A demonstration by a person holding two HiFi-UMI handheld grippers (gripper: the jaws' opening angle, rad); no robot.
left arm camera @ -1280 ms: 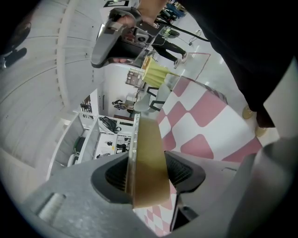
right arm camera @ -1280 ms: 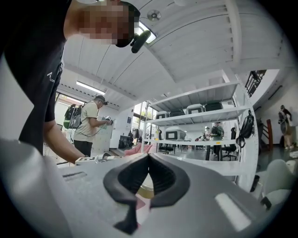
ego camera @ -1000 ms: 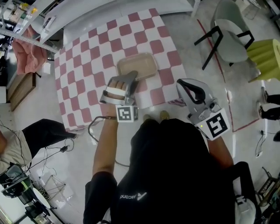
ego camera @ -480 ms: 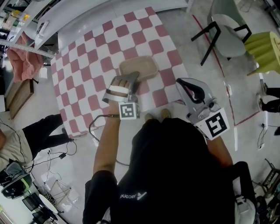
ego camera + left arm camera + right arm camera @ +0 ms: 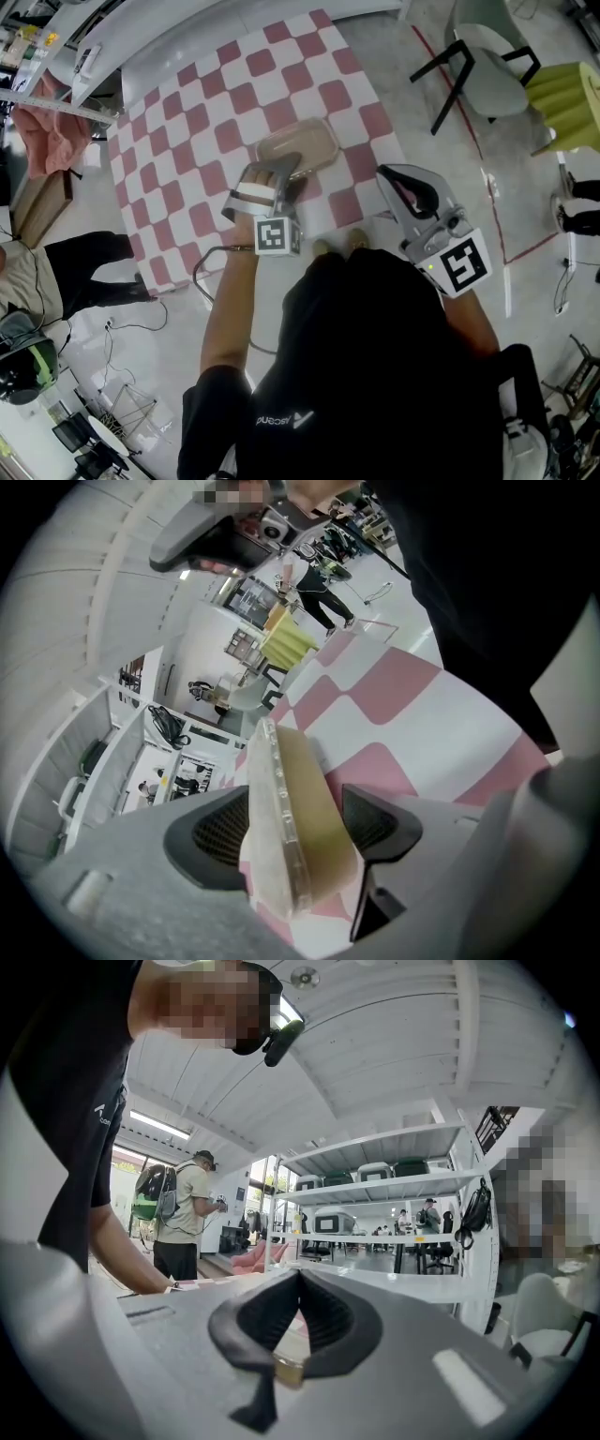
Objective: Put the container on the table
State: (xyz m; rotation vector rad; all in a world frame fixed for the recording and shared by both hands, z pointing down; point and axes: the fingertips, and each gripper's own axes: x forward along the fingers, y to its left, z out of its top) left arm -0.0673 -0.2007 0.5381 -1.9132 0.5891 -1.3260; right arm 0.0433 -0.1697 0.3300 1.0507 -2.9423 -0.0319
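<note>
A shallow beige container with a clear lid lies on the pink-and-white checked table, near its front edge. My left gripper reaches down over the container's near end. In the left gripper view the container stands edge-on between the two dark pads, and a thin gap shows beside it as the jaws are opening. My right gripper hangs off the table's right front corner. It is held level with its jaws closed together and nothing between them.
A grey chair with black legs and a yellow-green seat stand on the floor at the right, beyond a red tape line. A person in dark trousers sits at the left. A cable loops under the table's front edge.
My left gripper has sunk a little with the container until it rests on the checked cloth, and its jaws have spread. The right gripper has kept still.
</note>
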